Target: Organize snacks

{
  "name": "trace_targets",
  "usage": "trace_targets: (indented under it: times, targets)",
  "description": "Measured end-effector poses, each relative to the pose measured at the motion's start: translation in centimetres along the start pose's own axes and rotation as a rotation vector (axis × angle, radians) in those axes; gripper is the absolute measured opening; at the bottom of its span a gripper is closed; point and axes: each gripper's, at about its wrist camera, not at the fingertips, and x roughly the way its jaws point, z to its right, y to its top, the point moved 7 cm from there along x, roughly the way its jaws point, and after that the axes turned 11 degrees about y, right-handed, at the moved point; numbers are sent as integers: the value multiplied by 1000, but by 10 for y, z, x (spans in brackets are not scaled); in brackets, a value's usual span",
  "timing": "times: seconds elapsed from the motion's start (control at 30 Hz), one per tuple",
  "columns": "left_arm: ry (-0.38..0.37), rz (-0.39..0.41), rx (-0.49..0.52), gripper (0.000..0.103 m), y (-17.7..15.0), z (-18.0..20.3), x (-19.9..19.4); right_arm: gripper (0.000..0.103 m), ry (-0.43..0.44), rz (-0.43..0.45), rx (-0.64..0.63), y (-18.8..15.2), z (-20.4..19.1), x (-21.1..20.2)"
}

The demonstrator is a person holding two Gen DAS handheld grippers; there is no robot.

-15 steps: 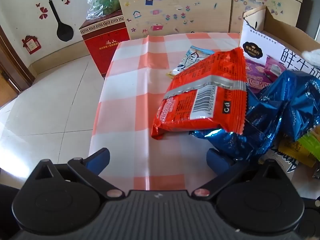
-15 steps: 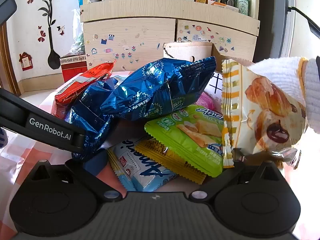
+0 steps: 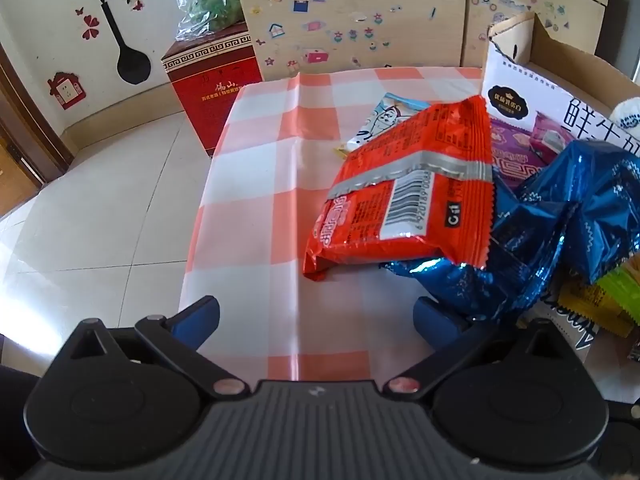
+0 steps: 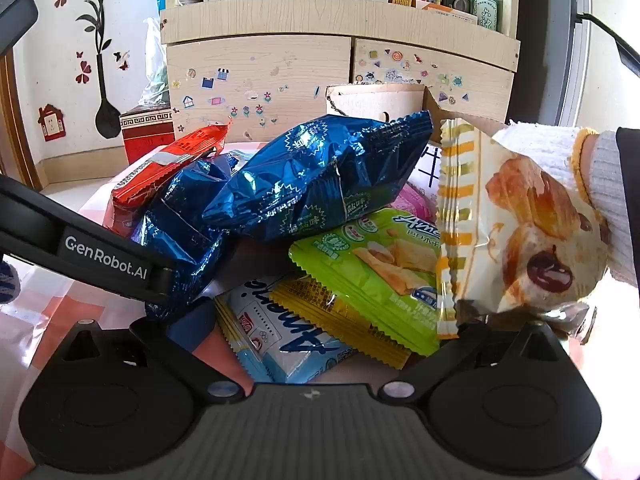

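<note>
A pile of snack bags lies on the orange-checked tablecloth (image 3: 256, 208). An orange-red bag (image 3: 404, 196) rests on shiny blue bags (image 3: 560, 216). My left gripper (image 3: 316, 316) is open and empty, its right finger (image 3: 434, 314) touching the blue bag's edge. In the right wrist view the blue bags (image 4: 320, 176) top a green bag (image 4: 372, 264), a yellow packet (image 4: 340, 316) and a light blue packet (image 4: 288, 340). My right gripper (image 4: 320, 320) is open over these. A gloved hand (image 4: 560, 152) holds a pastry bag (image 4: 516, 236) at the right finger.
An open cardboard box (image 3: 556, 80) stands at the table's back right with purple packets (image 3: 516, 152) before it. A red carton (image 3: 208, 80) stands on the floor beyond the table's left edge (image 3: 200, 216). A wooden cabinet (image 4: 340, 76) is behind. The left gripper's arm (image 4: 80, 248) crosses the right view.
</note>
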Motion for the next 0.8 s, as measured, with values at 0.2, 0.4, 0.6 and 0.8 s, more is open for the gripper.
trace_targets:
  times: [0.2,0.4,0.6,0.8]
  targets:
    - [8,0,0,103,0,2,1,103,0,0,0,0,0,0]
    - [16,2,0,102,0,3,1,103,0,0,0,0,-1,0]
    - [26,14,6,102,-1,5,-1,103,0,-1,0,-1,-1,-1]
    - [28,18,6,103,0,5,-2,103,0,-2,1,-1,-1,0]
